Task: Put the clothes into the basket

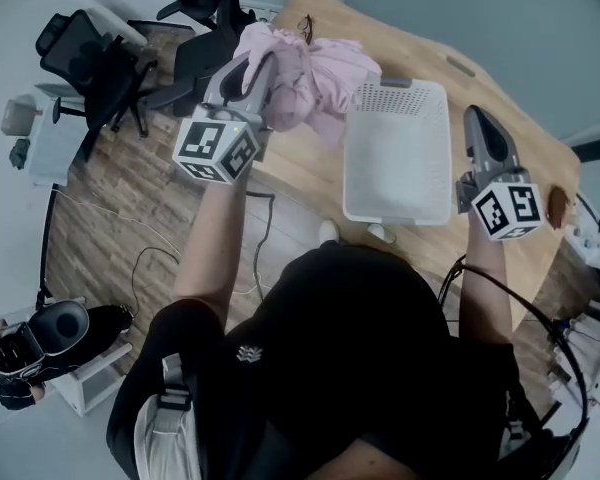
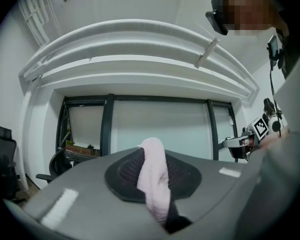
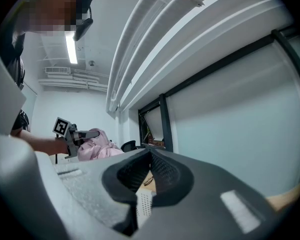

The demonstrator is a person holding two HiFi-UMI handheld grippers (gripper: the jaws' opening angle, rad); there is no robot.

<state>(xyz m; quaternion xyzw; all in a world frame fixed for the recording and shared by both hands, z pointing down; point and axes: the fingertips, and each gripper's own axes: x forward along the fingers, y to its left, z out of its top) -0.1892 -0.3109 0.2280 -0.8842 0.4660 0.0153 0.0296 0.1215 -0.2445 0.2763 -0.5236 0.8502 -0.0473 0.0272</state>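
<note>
A bundle of pink clothes (image 1: 315, 68) hangs above the far left part of the wooden table (image 1: 300, 173), and my left gripper (image 1: 265, 83) is shut on it. In the left gripper view a fold of the pink cloth (image 2: 157, 189) is pinched between the pads of the left gripper (image 2: 151, 154). The white perforated basket (image 1: 398, 153) stands on the table to the right of the bundle, with nothing inside. My right gripper (image 1: 475, 118) hovers just right of the basket, shut and holding nothing. In its own view the right gripper (image 3: 150, 154) looks past the basket (image 3: 143, 204) toward the pink clothes (image 3: 97, 148).
Glasses (image 1: 307, 26) lie on the table behind the clothes. A small brown object (image 1: 558, 206) sits near the table's right edge. Black office chairs (image 1: 90, 53) stand on the wood floor at the left, with cables (image 1: 145, 258) trailing beside me.
</note>
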